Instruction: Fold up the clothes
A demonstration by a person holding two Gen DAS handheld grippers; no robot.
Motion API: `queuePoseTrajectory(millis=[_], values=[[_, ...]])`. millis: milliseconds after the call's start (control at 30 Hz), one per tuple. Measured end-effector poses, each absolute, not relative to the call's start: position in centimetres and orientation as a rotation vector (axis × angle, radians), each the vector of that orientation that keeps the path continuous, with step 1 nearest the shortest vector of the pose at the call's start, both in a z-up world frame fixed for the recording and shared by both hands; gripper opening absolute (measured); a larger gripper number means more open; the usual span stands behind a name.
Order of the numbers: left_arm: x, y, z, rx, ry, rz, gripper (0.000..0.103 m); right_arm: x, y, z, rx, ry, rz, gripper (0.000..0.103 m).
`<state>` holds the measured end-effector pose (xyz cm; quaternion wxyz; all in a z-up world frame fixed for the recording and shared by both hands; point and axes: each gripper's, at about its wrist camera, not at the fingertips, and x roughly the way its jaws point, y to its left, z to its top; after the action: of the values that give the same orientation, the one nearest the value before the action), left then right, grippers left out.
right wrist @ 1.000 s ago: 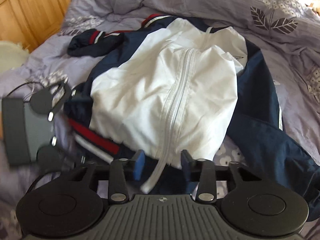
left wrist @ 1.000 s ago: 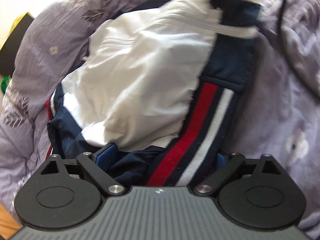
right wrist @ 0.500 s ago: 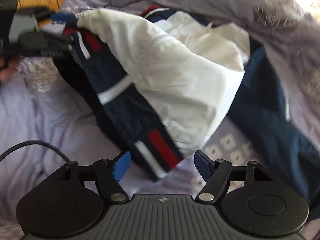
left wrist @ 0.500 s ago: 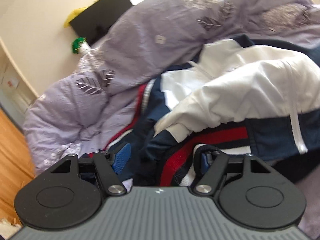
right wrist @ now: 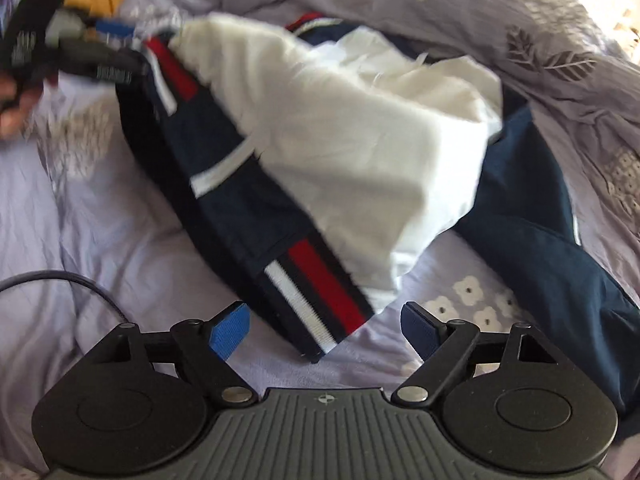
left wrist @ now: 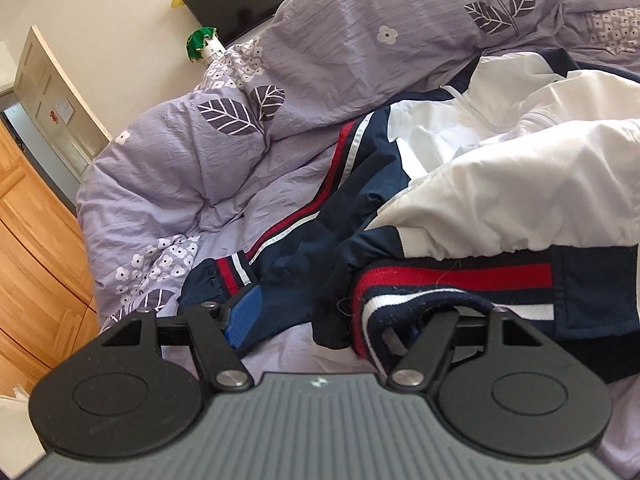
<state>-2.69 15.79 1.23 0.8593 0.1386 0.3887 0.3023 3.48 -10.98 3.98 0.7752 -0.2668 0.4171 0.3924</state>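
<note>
Rumpled lilac duvet [right wrist: 100, 220] with leaf and flower print is covering the bed. Navy-white jacket [right wrist: 360, 140] with red stripes is lying on it, one hem corner raised. Black cable [right wrist: 60, 280] trailing across it.

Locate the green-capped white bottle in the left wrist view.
The bottle stands upper left, poking up behind the lilac duvet, just below the black screen on the wall.

Navy-and-white jacket [right wrist: 352, 152] just ahead of the right gripper [right wrist: 326, 330], its hem band [right wrist: 320, 300] striped red, white and navy — blue pads on black arms. Beyond the left gripper [left wrist: 324, 320], lilac duvet [left wrist: 320, 60] printed with dark leaves and white flowers — 1 striped cuff [left wrist: 232, 274] too.
</note>
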Motion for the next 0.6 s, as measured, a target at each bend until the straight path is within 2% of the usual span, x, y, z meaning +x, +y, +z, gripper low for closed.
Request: queuePoseTrajectory(millis=[133, 167, 233, 267, 300, 400, 467, 600], values=[[-2.7, 16.3, 1.6, 0.263, 0.814, 0.652, 0.072, 4.6, -11.0, 2.6, -0.533, 0.897, 0.724, 0.082], [-2.7, 16.5, 1.5, 0.261, 0.819, 0.657, 0.073, 4.7, -11.1, 2.4, -0.534, 0.889, 0.697, 0.079], [-2.8, 16.8, 1.1, 0.266, 0.838, 0.665, 0.074, 4.5, -11.3, 2.5, -0.536, 0.888, 0.688, 0.054], [-2.8, 16.9, 0.8, 0.264, 0.846, 0.663, 0.074, 4.2, -11.5, 3.0, -0.535, 0.876, 0.691, 0.048], [-2.9, 17.0, 0.6, 0.262, 0.855, 0.661, 0.074, 3.9, -11.7, 3.6, -0.534, 0.859, 0.690, 0.038], [-3.0, 16.8, 0.2, 0.268, 0.867, 0.647, 0.074, 3.5, -12.7, 5.7, -0.523, 0.759, 0.616, 0.027], [-3.1, 16.4, 0.1, 0.279, 0.867, 0.634, 0.080, 3.6, -13.4, 6.9, -0.552, 0.677, 0.497, 0.024], [-3.5, 14.9, 0.8, 0.297, 0.864, 0.574, 0.080, 3.8, -14.6, 9.4, -0.592, 0.494, 0.324, 0.021]])
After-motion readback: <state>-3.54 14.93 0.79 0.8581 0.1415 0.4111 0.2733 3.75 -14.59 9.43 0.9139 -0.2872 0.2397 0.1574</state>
